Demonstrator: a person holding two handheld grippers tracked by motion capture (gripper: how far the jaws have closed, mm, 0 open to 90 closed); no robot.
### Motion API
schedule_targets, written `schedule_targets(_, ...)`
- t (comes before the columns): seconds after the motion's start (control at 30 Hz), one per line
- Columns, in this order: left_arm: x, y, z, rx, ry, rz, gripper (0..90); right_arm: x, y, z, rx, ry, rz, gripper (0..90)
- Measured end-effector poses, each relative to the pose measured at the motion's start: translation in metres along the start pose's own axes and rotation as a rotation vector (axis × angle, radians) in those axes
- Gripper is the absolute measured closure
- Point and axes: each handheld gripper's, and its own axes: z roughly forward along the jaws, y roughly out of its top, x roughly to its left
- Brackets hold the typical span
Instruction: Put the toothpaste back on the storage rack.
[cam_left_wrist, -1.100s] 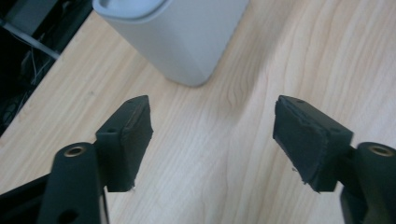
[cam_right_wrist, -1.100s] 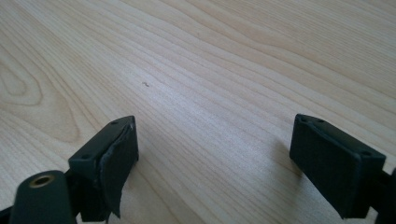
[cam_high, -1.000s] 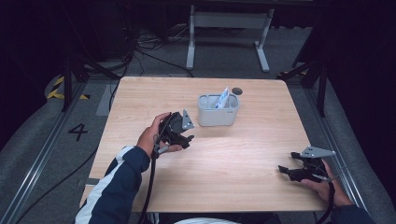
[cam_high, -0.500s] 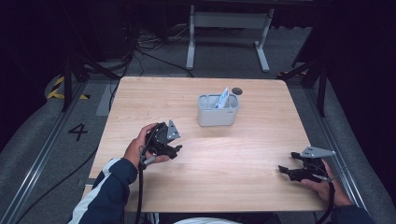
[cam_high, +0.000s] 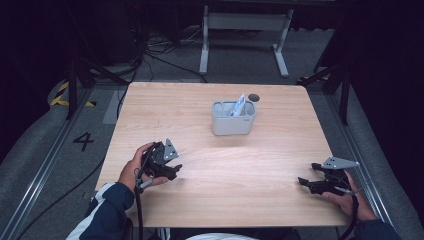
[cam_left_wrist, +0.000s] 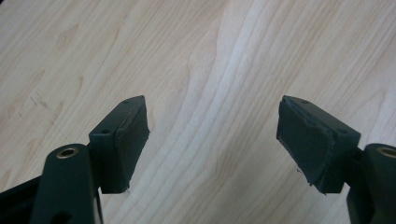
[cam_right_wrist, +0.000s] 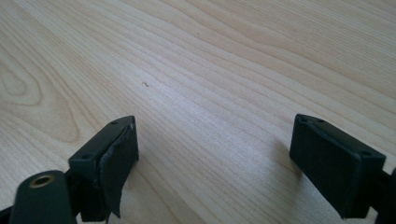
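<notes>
- Black left tongs (cam_high: 172, 170) in the person's left hand (cam_high: 131, 170), near the counter's front-left; jaws spread wide, nothing between them.
- Left gripper view: both pads (cam_left_wrist: 126, 140) hang over bare wood grain, nothing gripped.
- Right tongs (cam_high: 305, 183) in the right hand (cam_high: 350, 202) at the front-right corner, jaws released and empty; grey three-cornered plate (cam_high: 339, 163) on top.
- Right gripper view: the left pad (cam_right_wrist: 116, 161) has a loose, peeling edge; plain wood beyond.
- Light wood counter (cam_high: 220, 200) between the two tongs is bare.
- Grey bin (cam_high: 233, 119) sits toward the far centre, well apart from both tongs.
- White-and-blue packet (cam_high: 239, 106) stands tilted inside the bin.
- Small dark round spot (cam_high: 254, 97) on the counter just behind the bin; cannot tell what it is.
</notes>
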Motion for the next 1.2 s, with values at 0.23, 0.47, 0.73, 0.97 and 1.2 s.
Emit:
schedule_targets(0.23,0.000,-0.017,-0.003,0.005,0.012,-0.020,25.6,0.000,0.000,0.000,0.000,0.000,0.000,15.9)
schedule_targets(0.47,-0.003,-0.036,-0.006,-0.007,0.005,-0.076,25.7,0.000,0.000,0.000,0.000,0.000,-0.001,15.8)
schedule_targets(0.73,-0.010,-0.059,-0.007,-0.033,0.019,-0.130,26.4,0.000,0.000,0.000,0.001,0.000,0.000,15.9)
schedule_targets(0.97,-0.001,-0.085,-0.010,-0.035,0.002,-0.207,24.1,0.000,0.000,0.000,0.001,-0.002,0.001,15.7)
schedule_targets(1.2,0.012,-0.110,-0.013,-0.075,-0.054,-0.285,21.7,0.000,0.001,0.001,0.001,-0.003,0.004,15.4)
